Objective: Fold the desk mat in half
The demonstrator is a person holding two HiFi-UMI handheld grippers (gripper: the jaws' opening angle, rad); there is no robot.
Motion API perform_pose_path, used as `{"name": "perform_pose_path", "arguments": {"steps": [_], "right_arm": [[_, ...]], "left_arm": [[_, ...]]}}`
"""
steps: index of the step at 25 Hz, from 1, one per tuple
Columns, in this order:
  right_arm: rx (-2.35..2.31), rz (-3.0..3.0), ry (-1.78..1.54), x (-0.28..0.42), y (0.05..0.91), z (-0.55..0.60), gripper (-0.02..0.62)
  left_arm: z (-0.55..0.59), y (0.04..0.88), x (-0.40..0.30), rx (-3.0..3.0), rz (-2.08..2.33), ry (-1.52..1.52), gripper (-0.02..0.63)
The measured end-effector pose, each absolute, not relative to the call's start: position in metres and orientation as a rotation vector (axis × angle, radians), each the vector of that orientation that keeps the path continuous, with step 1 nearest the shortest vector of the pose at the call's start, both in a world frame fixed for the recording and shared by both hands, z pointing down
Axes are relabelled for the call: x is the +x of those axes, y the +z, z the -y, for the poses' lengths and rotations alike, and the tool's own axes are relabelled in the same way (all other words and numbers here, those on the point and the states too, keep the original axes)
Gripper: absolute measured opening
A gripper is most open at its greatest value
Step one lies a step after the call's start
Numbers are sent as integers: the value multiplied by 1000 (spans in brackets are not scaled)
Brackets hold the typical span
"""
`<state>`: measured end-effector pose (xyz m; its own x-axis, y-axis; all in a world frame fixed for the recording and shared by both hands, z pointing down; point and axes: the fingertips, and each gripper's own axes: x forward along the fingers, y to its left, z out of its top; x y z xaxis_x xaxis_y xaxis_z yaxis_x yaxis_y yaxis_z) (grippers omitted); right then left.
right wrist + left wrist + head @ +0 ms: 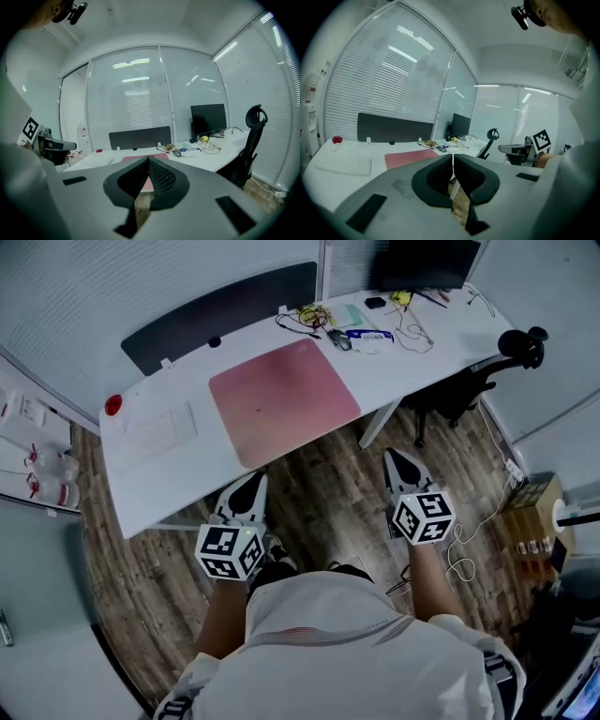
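A pink desk mat (283,399) lies flat and unfolded on the white desk (178,474), near its front edge. It shows as a pink strip (408,158) in the left gripper view and as a sliver (140,159) in the right gripper view. My left gripper (249,486) hangs over the wooden floor, short of the desk's front edge, jaws shut with nothing between them. My right gripper (397,459) is also in front of the desk, to the right of the mat, shut and empty.
A white keyboard (161,425) lies left of the mat, a small red object (112,405) at the desk's left corner. Cables and small items (361,324) crowd the far right, by a monitor (422,263). A black office chair (478,376) stands right of the desk.
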<state>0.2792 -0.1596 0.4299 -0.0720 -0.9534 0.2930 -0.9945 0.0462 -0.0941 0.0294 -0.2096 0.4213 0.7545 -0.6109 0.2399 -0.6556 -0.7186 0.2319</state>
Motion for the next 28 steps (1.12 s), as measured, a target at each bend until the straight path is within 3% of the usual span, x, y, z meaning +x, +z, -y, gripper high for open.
{"name": "perform_pose_path", "arguments": {"steps": [11,20,26,27,28], "right_arm": [[1880,2135,269,207,429,263,52],[1827,2177,308,263,440,317,52],[1677,2111,490,324,505,354,52],[1663,2083,532,335,524,358,82],[1649,2057,575,345,543,362,158]], "left_arm": [[313,438,-17,2626,956,215,20],[341,434,11,2574,1083,218,20],[343,446,44,2489,1194,274,20],[343,449,49,2480,1208,294,20],[342,453,53,2467,1225,310,20]]}}
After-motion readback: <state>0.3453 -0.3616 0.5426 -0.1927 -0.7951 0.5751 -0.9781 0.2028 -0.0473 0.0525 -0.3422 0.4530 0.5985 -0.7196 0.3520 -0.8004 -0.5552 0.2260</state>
